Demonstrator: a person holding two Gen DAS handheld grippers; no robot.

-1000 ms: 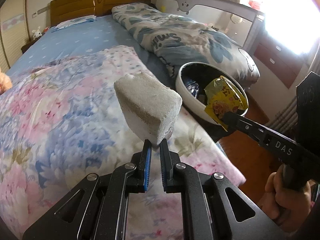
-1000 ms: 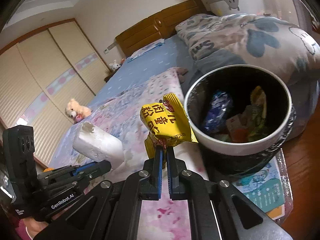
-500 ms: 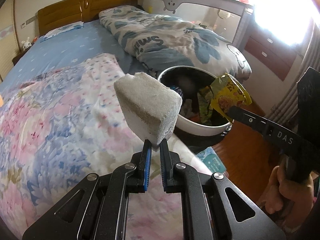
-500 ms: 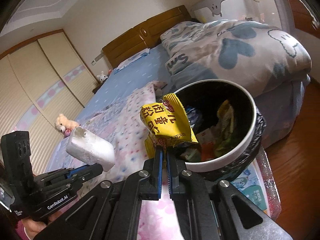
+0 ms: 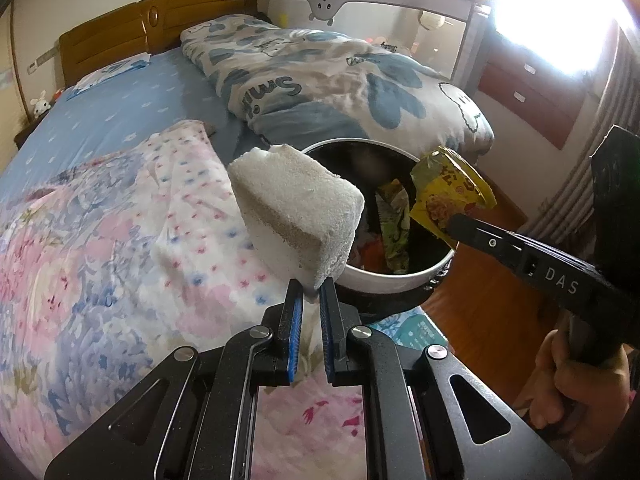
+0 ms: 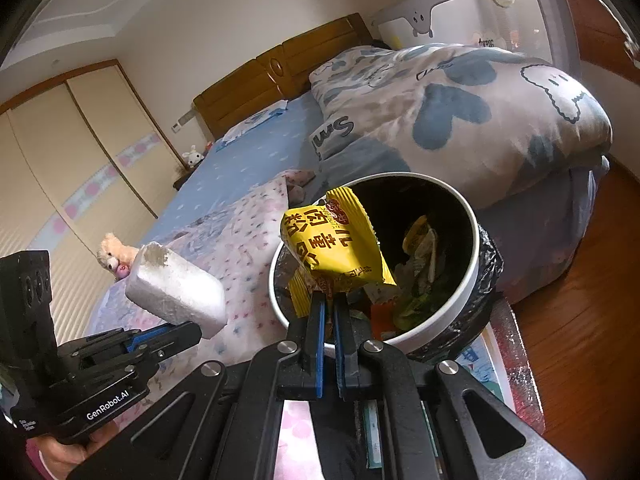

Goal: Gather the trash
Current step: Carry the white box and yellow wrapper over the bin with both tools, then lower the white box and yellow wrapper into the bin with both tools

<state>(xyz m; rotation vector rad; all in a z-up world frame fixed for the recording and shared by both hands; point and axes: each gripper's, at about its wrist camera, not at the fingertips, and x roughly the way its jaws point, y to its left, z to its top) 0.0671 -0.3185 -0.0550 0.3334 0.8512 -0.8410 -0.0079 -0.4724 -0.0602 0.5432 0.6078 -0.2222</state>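
My left gripper (image 5: pixel 311 290) is shut on a white foam block (image 5: pixel 298 216), held up just left of the trash bin's near rim; the block also shows in the right wrist view (image 6: pixel 176 290). My right gripper (image 6: pixel 328 300) is shut on a yellow snack wrapper (image 6: pixel 336 246), held over the bin's near-left rim; the wrapper also shows in the left wrist view (image 5: pixel 450 194). The white-rimmed trash bin (image 6: pixel 460 292), lined with a black bag, holds several wrappers and stands beside the bed (image 5: pixel 400 278).
A floral pink blanket (image 5: pixel 100 248) covers the bed's near end. A folded grey-blue quilt (image 5: pixel 344 80) lies behind the bin. A picture mat (image 6: pixel 488 364) lies under the bin on the wooden floor (image 6: pixel 580 332). A teddy bear (image 6: pixel 112 252) sits far left.
Both grippers have moved closer to the bin with their loads. The wrapper now hangs over the bin's rim and the foam block is beside its edge.
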